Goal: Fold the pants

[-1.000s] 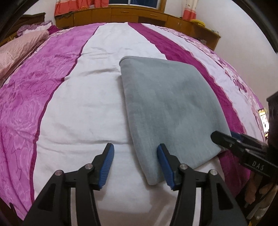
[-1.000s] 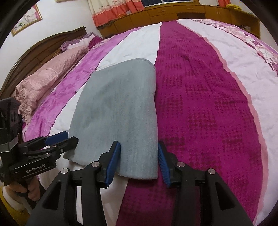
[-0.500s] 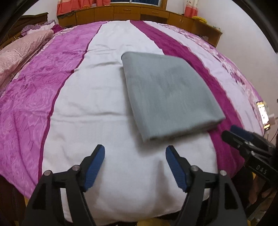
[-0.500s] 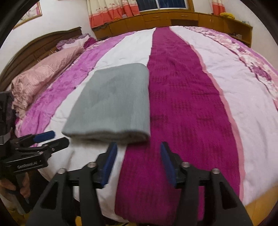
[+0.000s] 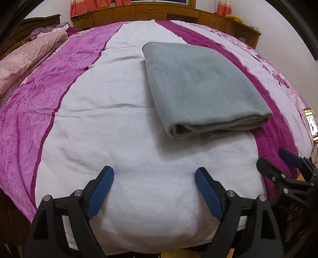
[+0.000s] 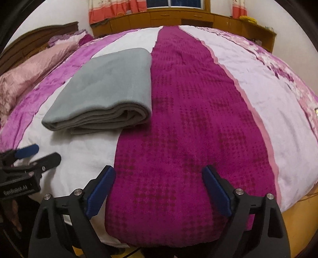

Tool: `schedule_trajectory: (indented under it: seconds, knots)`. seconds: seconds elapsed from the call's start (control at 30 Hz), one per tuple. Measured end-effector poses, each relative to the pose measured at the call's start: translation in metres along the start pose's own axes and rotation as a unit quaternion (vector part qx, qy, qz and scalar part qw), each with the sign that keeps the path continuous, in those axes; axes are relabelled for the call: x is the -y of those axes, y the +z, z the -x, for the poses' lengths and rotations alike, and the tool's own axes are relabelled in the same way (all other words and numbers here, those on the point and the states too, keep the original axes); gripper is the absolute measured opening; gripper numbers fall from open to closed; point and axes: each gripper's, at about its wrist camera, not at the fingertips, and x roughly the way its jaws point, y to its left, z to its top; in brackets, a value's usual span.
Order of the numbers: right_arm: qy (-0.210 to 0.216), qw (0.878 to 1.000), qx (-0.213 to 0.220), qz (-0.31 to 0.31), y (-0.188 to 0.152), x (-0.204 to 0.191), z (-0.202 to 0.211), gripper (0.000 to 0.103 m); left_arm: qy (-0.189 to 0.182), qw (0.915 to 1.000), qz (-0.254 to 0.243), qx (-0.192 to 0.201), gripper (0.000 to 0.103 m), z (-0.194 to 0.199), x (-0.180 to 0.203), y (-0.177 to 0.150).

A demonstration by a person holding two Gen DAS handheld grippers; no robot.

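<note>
Both tools are pulled back off the cloth since a second ago. Left tool point(image 5: 154, 176): then its fingers straddled the near left corner of the pants, now it hangs over bare white quilt near the bed's foot edge, jaws spread wide, wider than before, nothing between them. Right tool point(image 6: 158, 175): earlier its fingers straddled the near right corner, now it is clear of it, over the dark magenta stripe, jaws wide, empty.

Pants point(image 5: 198, 83): grey, folded into a flat rectangular stack, stacked layer edges showing at the near end, smooth top, rounded fold along the right side. It lies on the bed point(image 5: 89, 119), mostly on the white stripe, right edge on or just beside the magenta stripe's border, well apart from both tools. Pink pillows point(image 5: 17, 61) far left by the headboard; wooden cabinets point(image 6: 178, 17) behind the bed.
</note>
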Motion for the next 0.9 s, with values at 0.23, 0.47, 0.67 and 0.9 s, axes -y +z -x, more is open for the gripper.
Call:
schedule_trajectory:
  seconds: [0.23, 0.47, 0.67, 0.9]
  knots:
    - [-0.005, 1.000, 0.006, -0.001, -0.0036, -0.0040, -0.0044, 0.094, 0.002, 1.0000, 0.001, 0.003, 0.088, -0.0010, 0.0009, -0.0014]
    - [0.000, 1.000, 0.011, -0.003, -0.0041, -0.0027, -0.0059, 0.096, 0.003, 1.0000, 0.001, 0.005, 0.089, -0.0015, 0.0010, -0.0019]
    - [0.002, 1.000, 0.014, -0.003, -0.0048, -0.0032, -0.0069, 0.098, 0.003, 1.0000, 0.001, 0.004, 0.089, -0.0015, 0.0007, -0.0018]
    - [0.003, 1.000, 0.014, -0.003, -0.0053, -0.0035, -0.0067, 0.098, 0.002, 1.0000, 0.002, 0.004, 0.089, -0.0013, 0.0005, -0.0017]
